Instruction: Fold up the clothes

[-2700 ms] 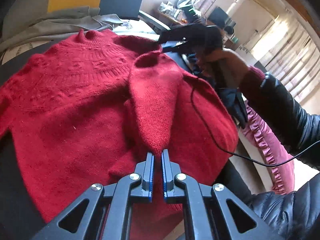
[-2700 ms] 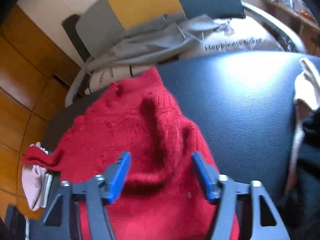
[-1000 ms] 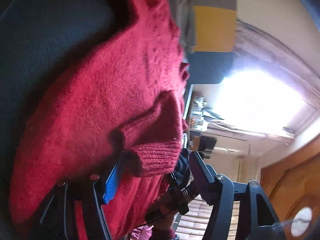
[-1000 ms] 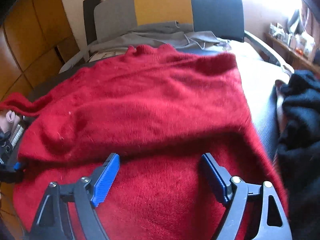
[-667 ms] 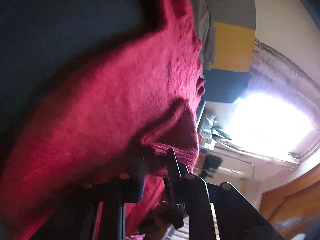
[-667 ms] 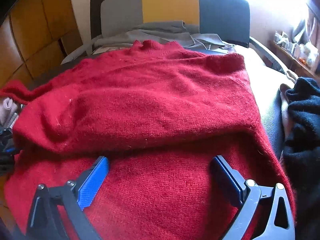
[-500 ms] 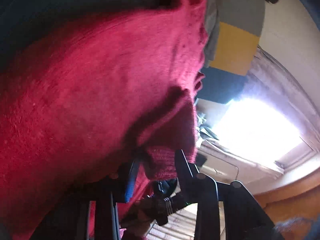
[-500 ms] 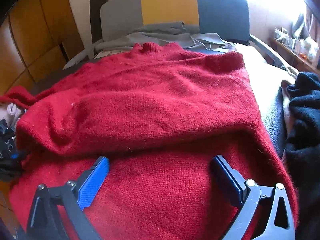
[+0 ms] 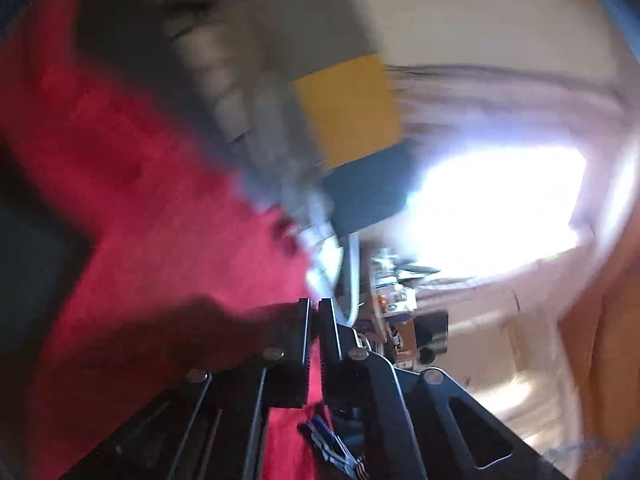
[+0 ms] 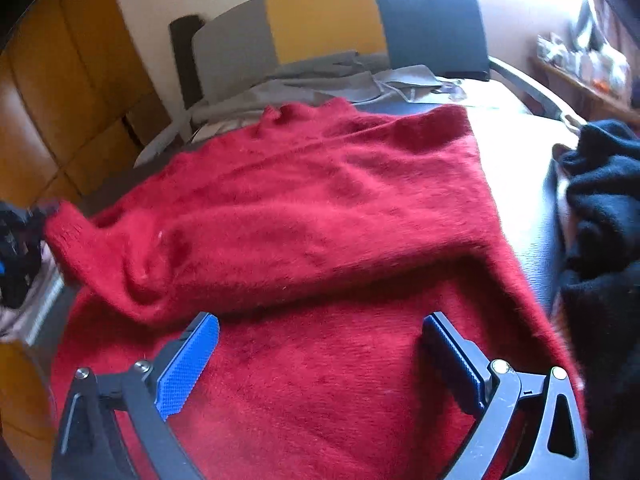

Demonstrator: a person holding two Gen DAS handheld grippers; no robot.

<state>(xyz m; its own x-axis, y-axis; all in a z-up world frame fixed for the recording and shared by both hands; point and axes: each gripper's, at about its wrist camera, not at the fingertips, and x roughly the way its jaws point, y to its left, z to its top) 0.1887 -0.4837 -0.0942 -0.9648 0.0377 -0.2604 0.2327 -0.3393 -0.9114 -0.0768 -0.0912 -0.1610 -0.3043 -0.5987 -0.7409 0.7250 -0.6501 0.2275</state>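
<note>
A red knit sweater (image 10: 340,208) lies spread on a dark seat, with one sleeve folded across its body. My left gripper (image 9: 315,304) is shut on the sleeve's ribbed cuff (image 10: 68,224), and red knit shows between its fingers in the blurred left wrist view. In the right wrist view the cuff is raised at the far left, where the left gripper (image 10: 16,240) shows as a dark shape. My right gripper (image 10: 320,344) hangs open over the sweater's lower part, with its blue pads apart and nothing between them.
A dark garment (image 10: 600,208) is heaped to the right of the sweater. Grey clothes (image 10: 320,76) lie behind it against a grey, yellow and dark blue backrest (image 10: 324,16). Wooden panels (image 10: 48,92) stand to the left. A cluttered shelf (image 10: 580,64) sits far right.
My left jaws closed on the sleeve cuff, then the gripper rose and rolled, lifting the cuff. My right gripper opened a little wider and stayed over the sweater.
</note>
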